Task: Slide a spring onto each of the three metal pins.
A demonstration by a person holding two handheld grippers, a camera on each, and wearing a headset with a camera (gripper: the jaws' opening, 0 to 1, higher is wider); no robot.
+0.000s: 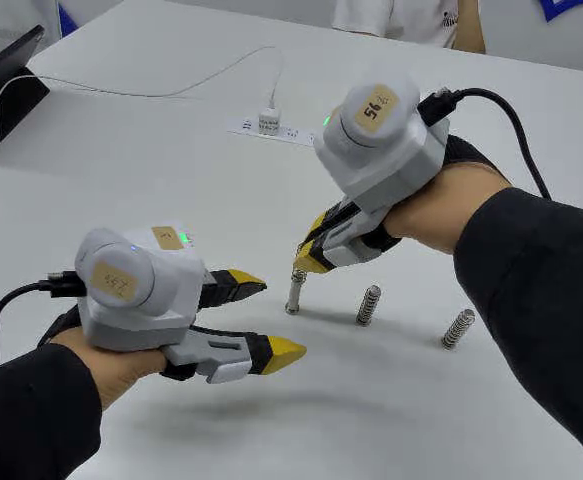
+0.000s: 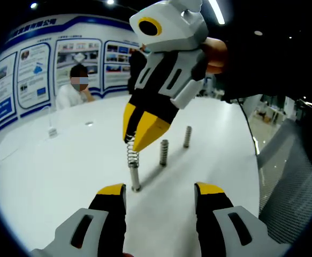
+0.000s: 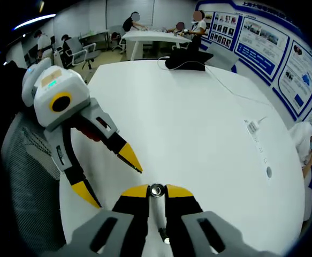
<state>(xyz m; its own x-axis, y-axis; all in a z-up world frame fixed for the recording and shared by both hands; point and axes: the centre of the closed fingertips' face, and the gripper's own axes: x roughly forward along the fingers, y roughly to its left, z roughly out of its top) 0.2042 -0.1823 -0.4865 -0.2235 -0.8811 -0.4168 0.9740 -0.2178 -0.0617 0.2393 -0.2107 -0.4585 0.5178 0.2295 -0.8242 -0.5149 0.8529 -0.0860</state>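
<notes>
Three metal pins stand on the white table. The left pin carries a spring around its top, its lower shaft bare. My right gripper is shut on that spring from above; the coil hangs from its yellow tips over the pin. In the right gripper view the spring's top sits between my own closed jaws. The middle pin and the right pin each wear a spring. My left gripper hovers open just left of the first pin, holding nothing.
A white power strip with a plugged charger and a thin cable lies at the back of the table. A dark screen stands at the far left edge. A person sits across the table.
</notes>
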